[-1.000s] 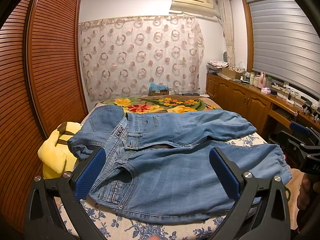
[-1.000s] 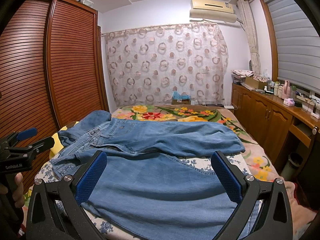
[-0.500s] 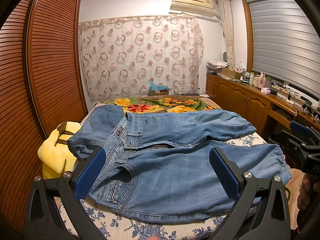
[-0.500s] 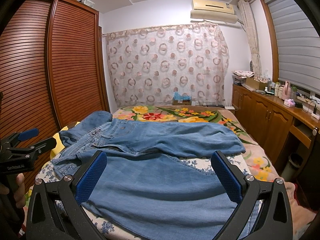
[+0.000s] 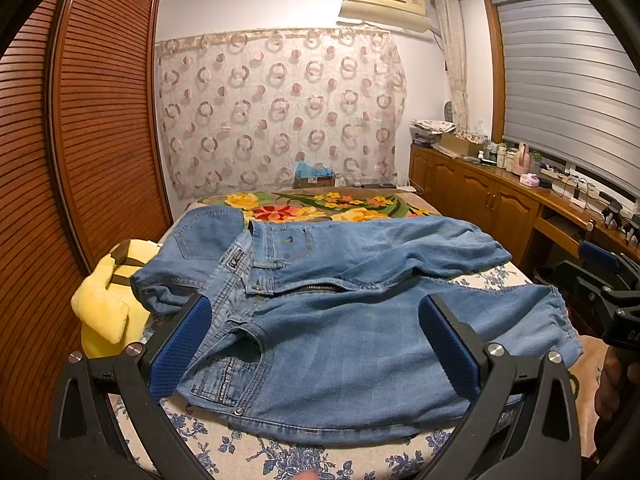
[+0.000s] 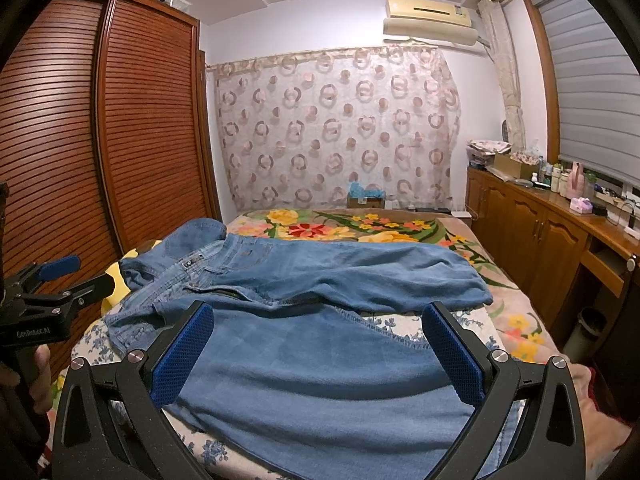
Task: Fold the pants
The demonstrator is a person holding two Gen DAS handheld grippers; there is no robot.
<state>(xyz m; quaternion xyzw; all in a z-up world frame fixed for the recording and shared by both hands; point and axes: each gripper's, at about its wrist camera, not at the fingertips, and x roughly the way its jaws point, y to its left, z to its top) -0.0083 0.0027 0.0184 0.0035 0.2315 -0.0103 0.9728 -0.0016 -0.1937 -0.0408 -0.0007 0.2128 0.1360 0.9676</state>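
Note:
Blue jeans (image 5: 340, 320) lie spread flat on the bed, waistband to the left, both legs running right. They also show in the right wrist view (image 6: 320, 340). My left gripper (image 5: 316, 344) is open and empty, held above the near waistband and pocket. My right gripper (image 6: 320, 348) is open and empty, held above the near leg. Each gripper shows at the edge of the other's view: the right one (image 5: 600, 276) by the near leg's hem, the left one (image 6: 52, 280) by the waistband.
The bed (image 5: 280, 452) has a blue-flowered sheet and a bright floral blanket (image 5: 320, 206) at the far end. A yellow plush toy (image 5: 104, 304) lies at the left edge. A wooden wardrobe (image 5: 80, 140) stands left, a wooden counter (image 5: 500, 200) right.
The right wrist view has shifted slightly. The jeans and the left gripper have not moved.

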